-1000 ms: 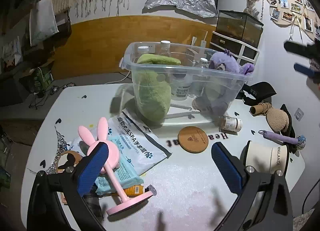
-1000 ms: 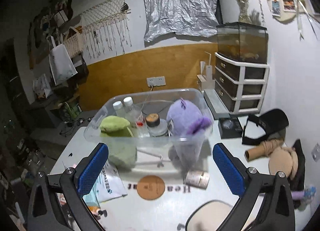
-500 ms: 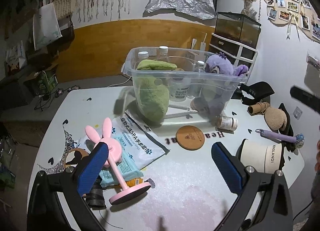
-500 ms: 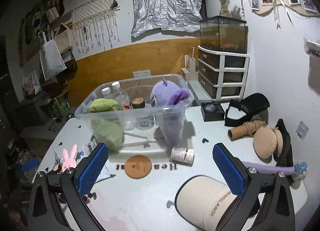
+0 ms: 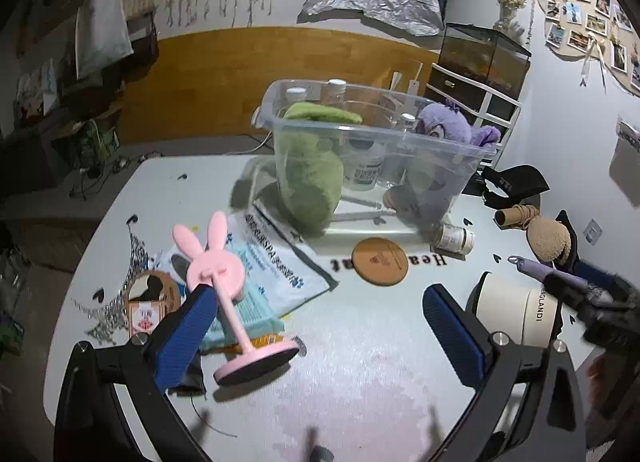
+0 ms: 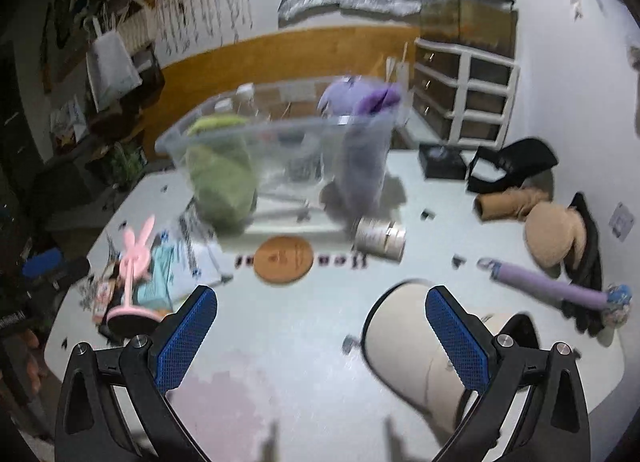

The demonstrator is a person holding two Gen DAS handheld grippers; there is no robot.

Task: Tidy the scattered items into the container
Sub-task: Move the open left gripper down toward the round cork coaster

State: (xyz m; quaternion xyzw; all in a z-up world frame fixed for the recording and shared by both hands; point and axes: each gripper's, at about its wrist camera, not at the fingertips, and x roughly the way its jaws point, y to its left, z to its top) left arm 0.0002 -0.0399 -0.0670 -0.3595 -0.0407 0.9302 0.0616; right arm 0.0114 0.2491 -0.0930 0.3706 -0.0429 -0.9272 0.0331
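A clear plastic bin (image 5: 372, 129) stands at the back of the white table (image 5: 352, 346), holding a green plush, a purple plush and bottles; it also shows blurred in the right wrist view (image 6: 280, 133). My left gripper (image 5: 320, 326) is open and empty above the near table, its left finger beside a pink bunny stand (image 5: 224, 286). My right gripper (image 6: 320, 334) is open and empty, low over the table with a cream cap (image 6: 404, 346) by its right finger. A cork coaster (image 5: 380, 260) and a small white jar (image 5: 454, 238) lie before the bin.
A wipes packet (image 5: 276, 262), a blue pack and small boxes lie at the left. A purple handle (image 6: 548, 286), a tan plush (image 6: 556, 234), a black cap (image 6: 512, 161) and a black box (image 6: 442, 159) lie at the right. A drawer unit stands behind.
Both grippers have pulled back and dropped lower toward the near table edge. The right view now sits close over the cream cap. Both stay open.
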